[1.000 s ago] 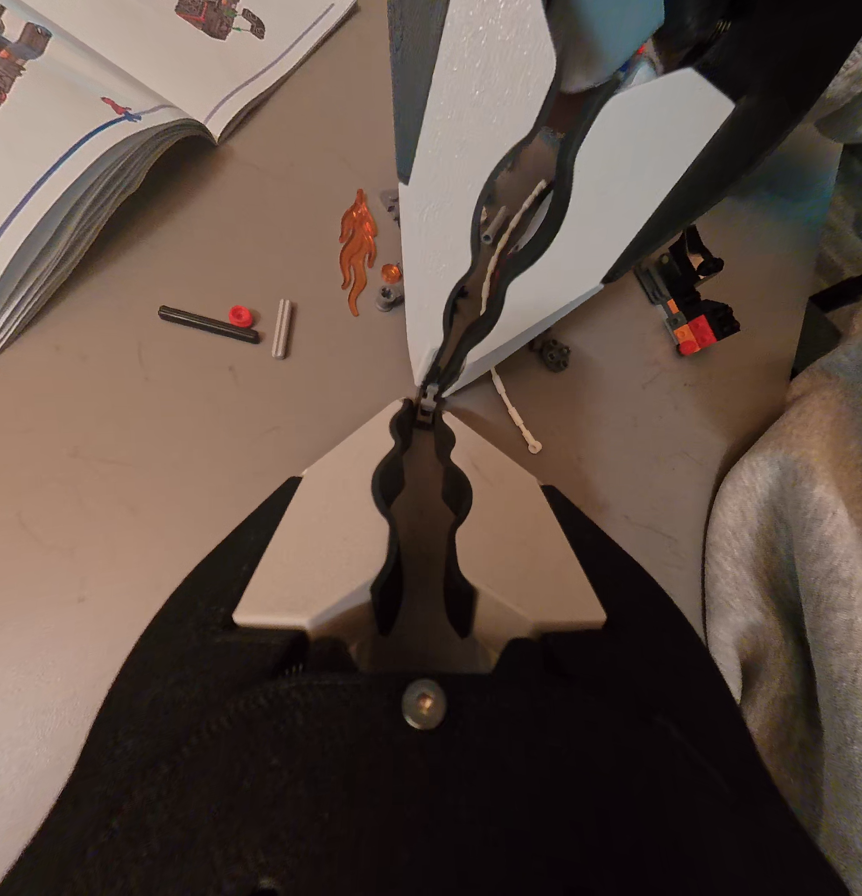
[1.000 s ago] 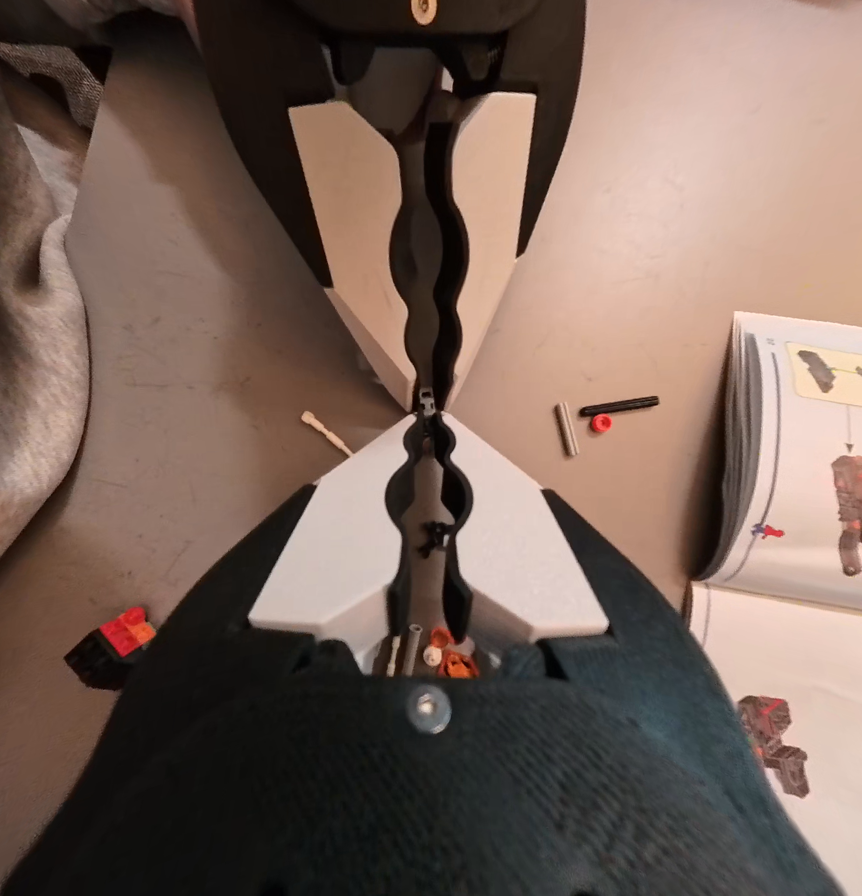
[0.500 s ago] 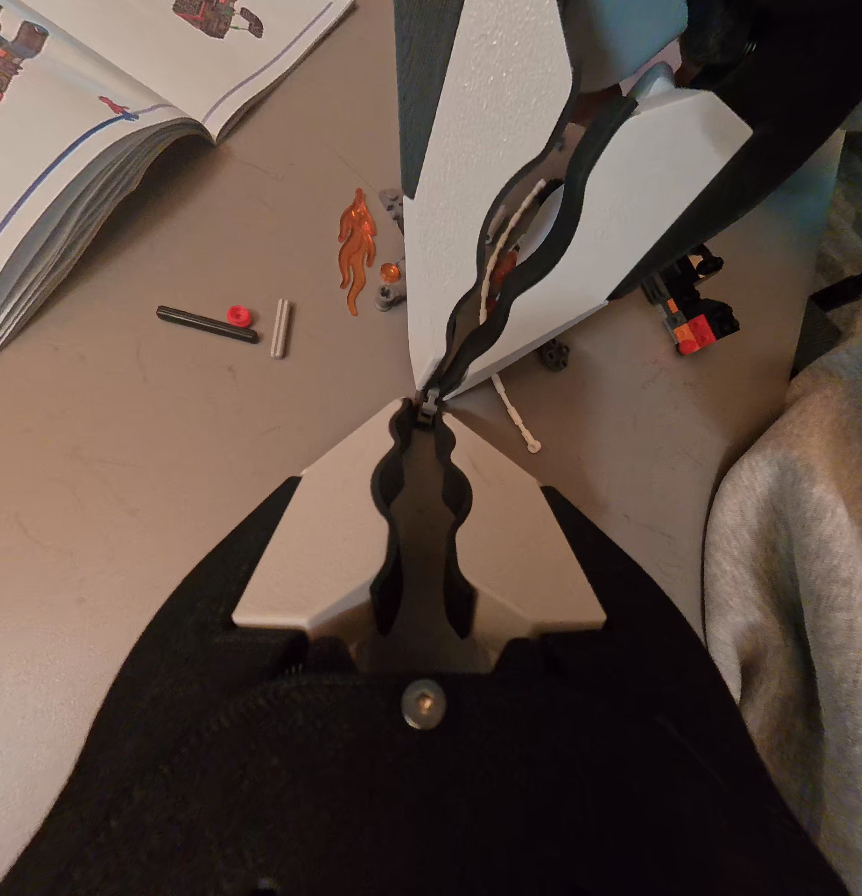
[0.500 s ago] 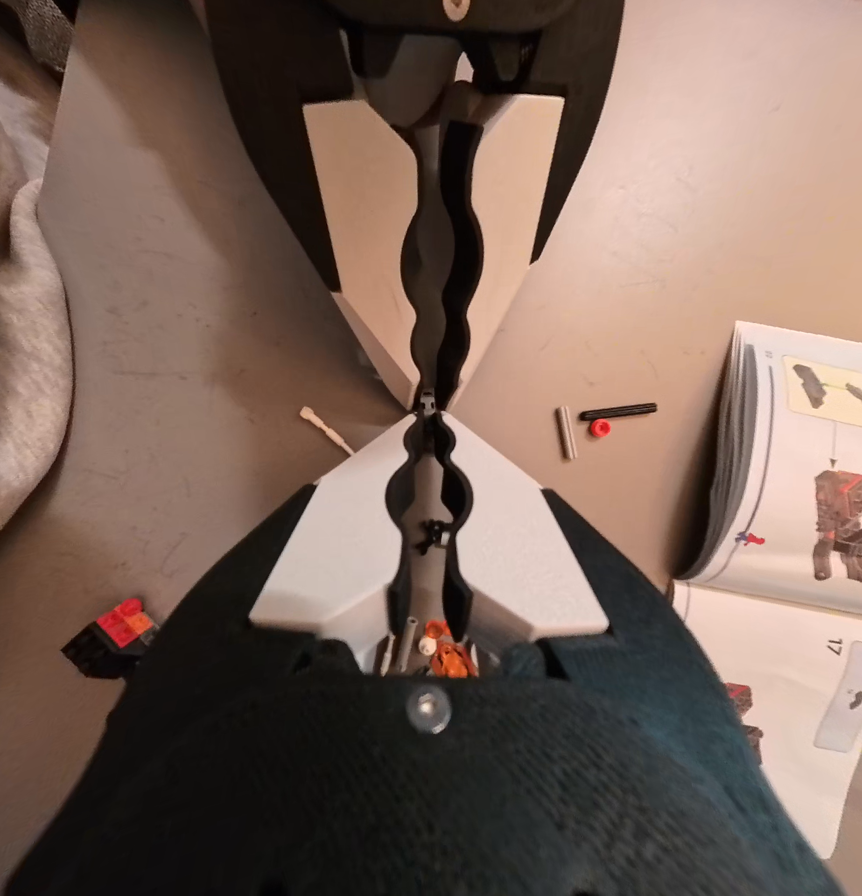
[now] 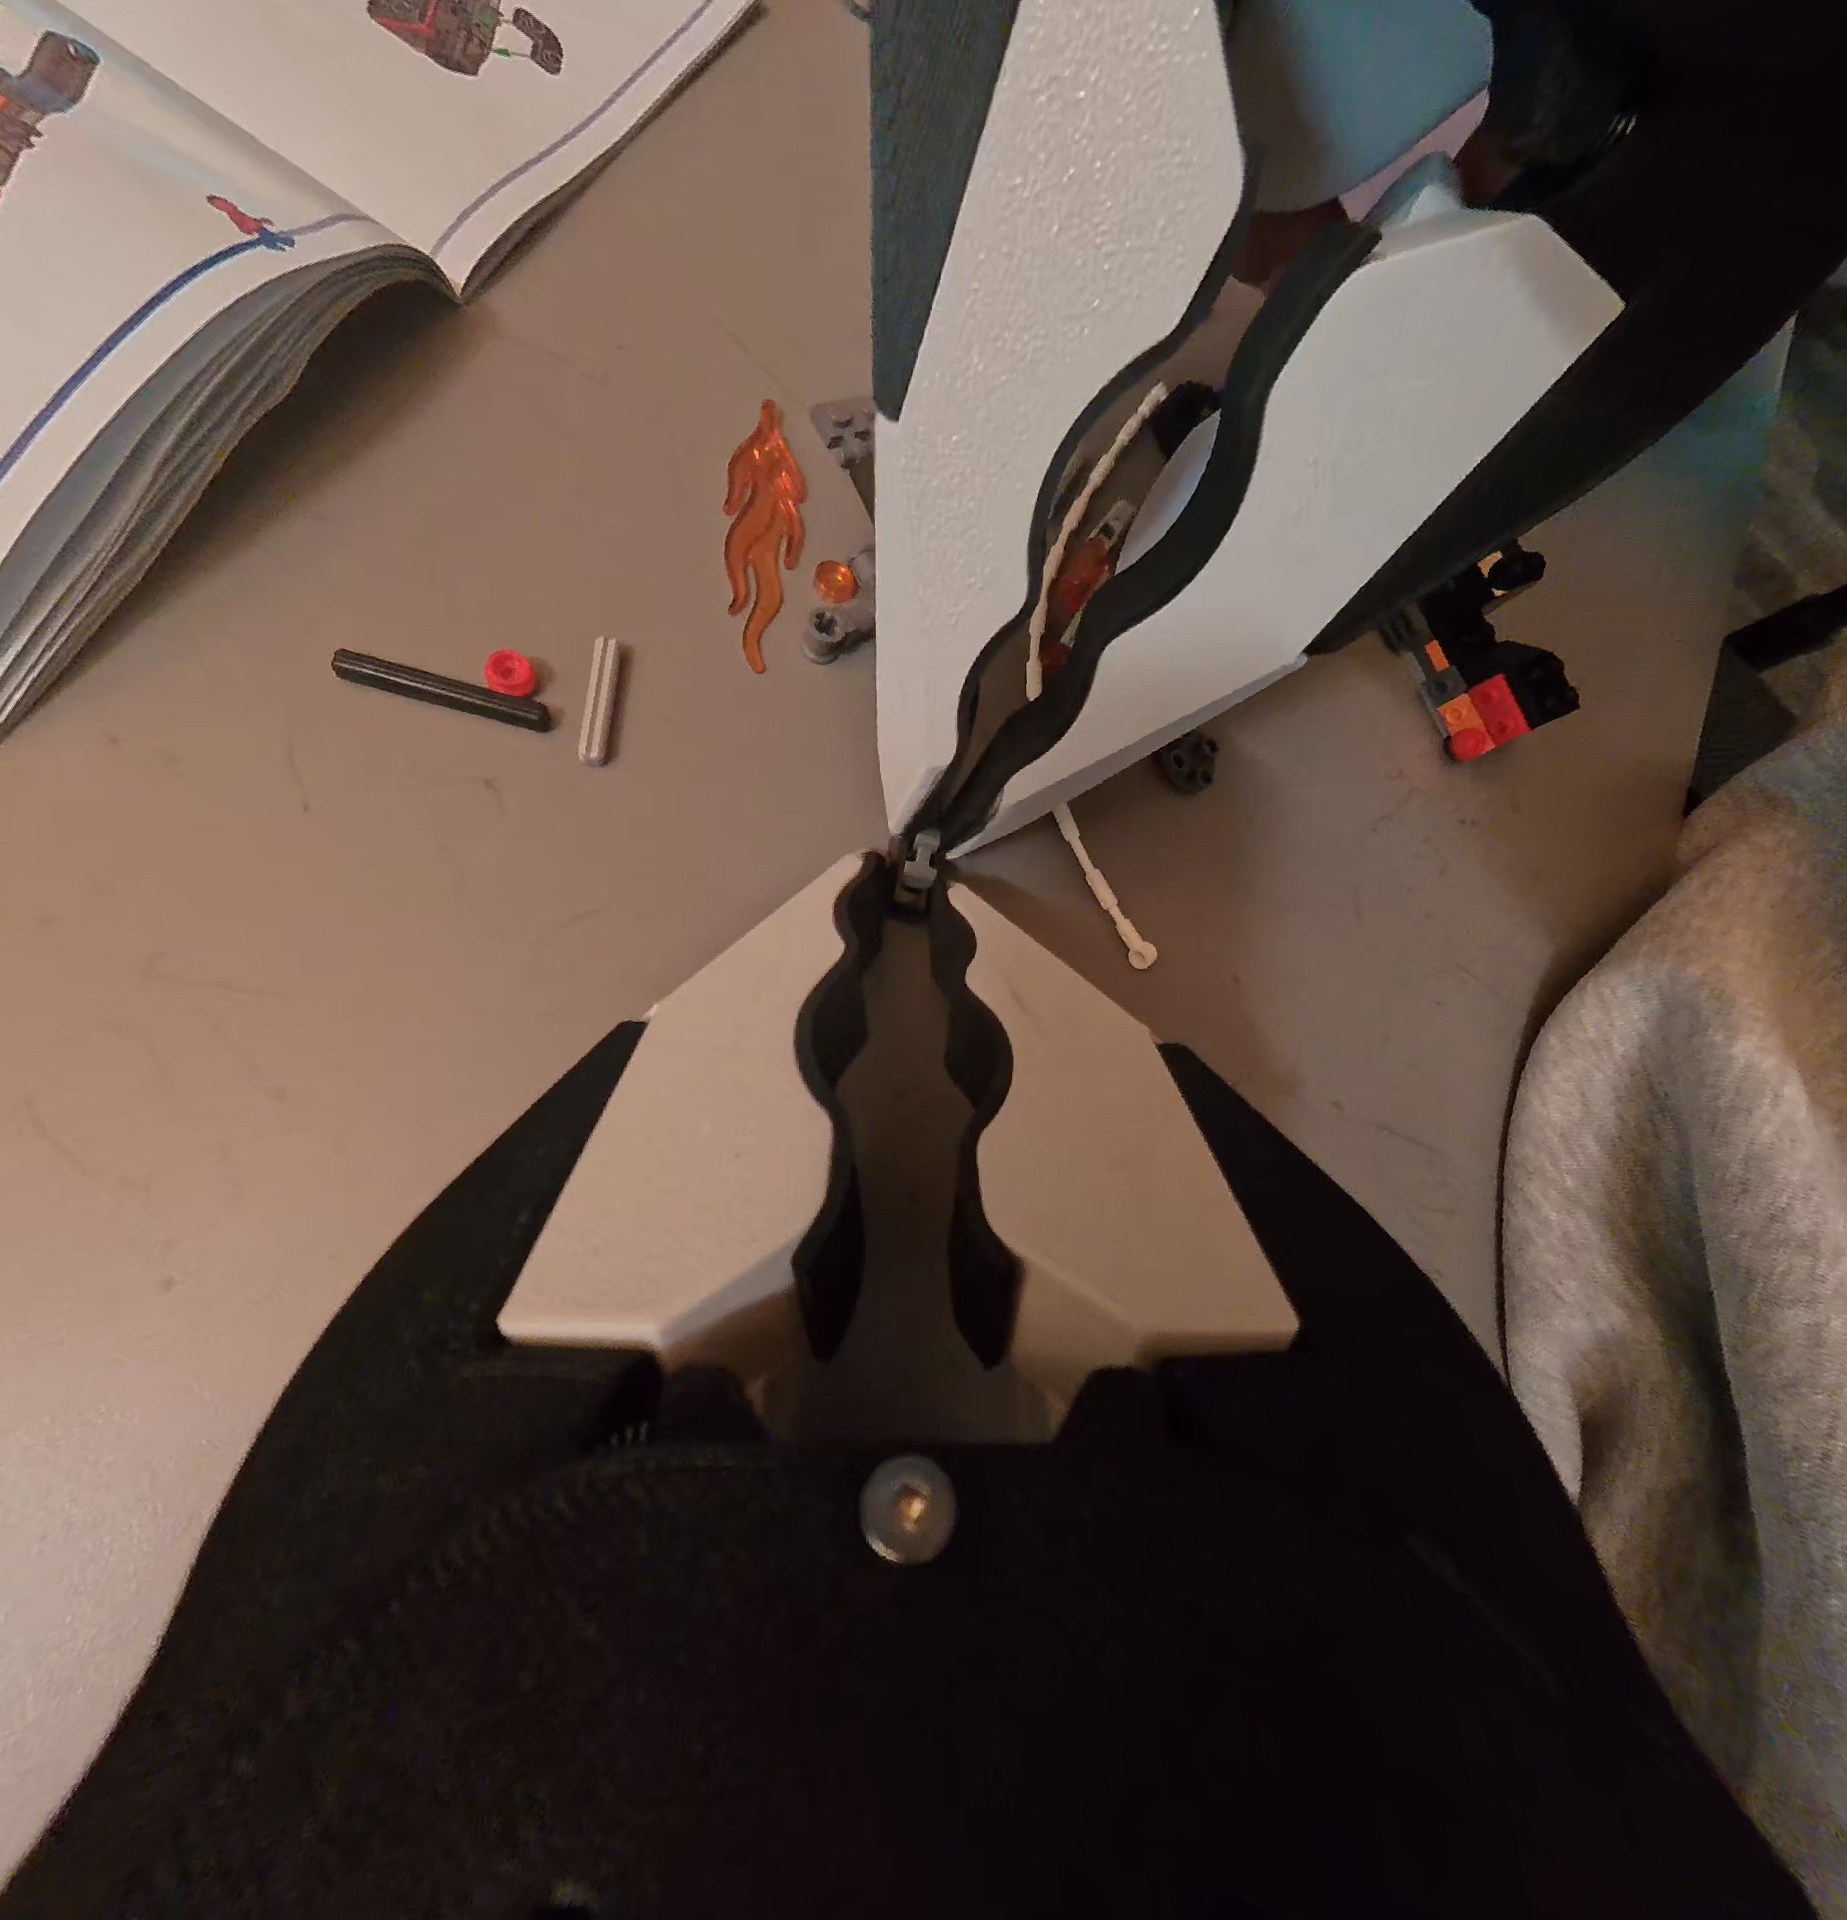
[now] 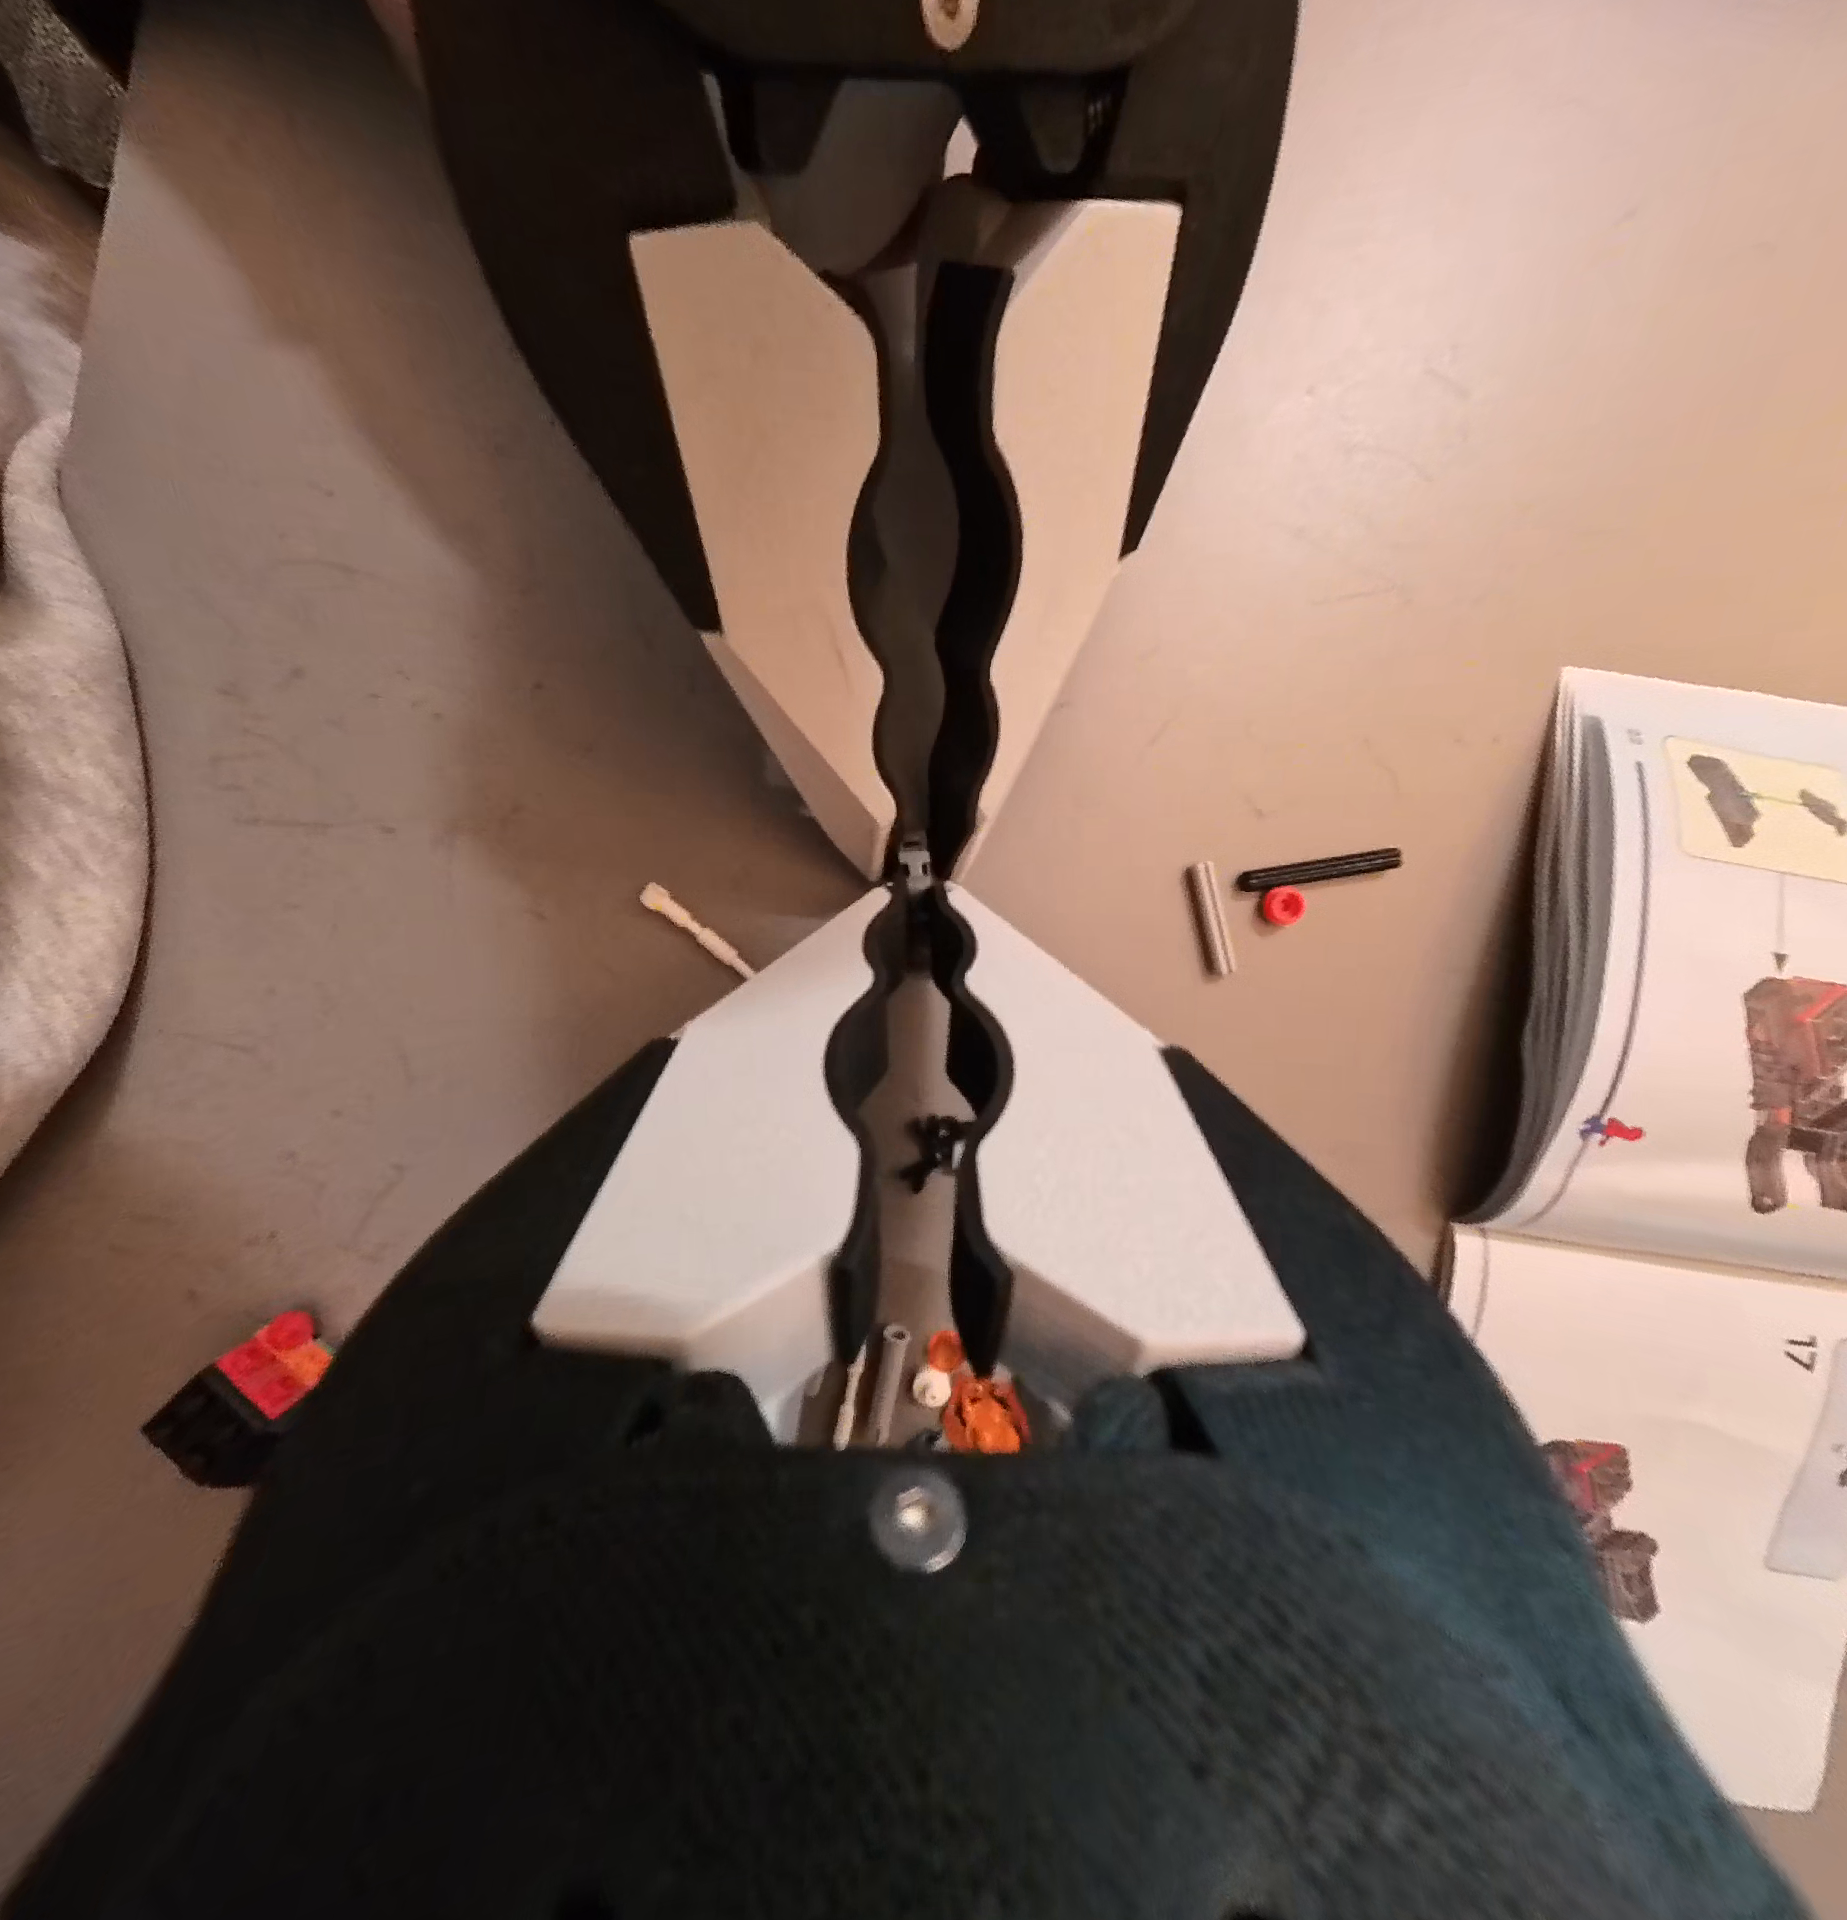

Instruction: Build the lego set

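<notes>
My left gripper (image 5: 911, 883) and my right gripper (image 6: 914, 909) meet tip to tip above the tan table (image 5: 275, 1039). Both are shut on one small grey piece (image 5: 921, 854), each pinching one end. It also shows in the right wrist view (image 6: 911, 858), with a dark part running into the right tips. The right gripper comes in from the top of the left wrist view (image 5: 940, 821), tilted to the right. The left gripper comes in from the top of the right wrist view (image 6: 911, 836).
On the table lie a black axle (image 5: 441, 691), red stud (image 5: 510, 671), light grey axle (image 5: 599, 701), orange flame (image 5: 763, 530), white string piece (image 5: 1101, 894) and a black-red sub-assembly (image 5: 1490, 691). An open instruction booklet (image 5: 171, 208) lies far left. Grey cloth (image 5: 1708, 1143) lies right. Both grippers' tips are close together, under 4 cm apart.
Both grippers stay tip to tip on the small piece. The right gripper has tilted, its rear swinging further right in the left wrist view, and the left gripper looks closer in the right wrist view.
</notes>
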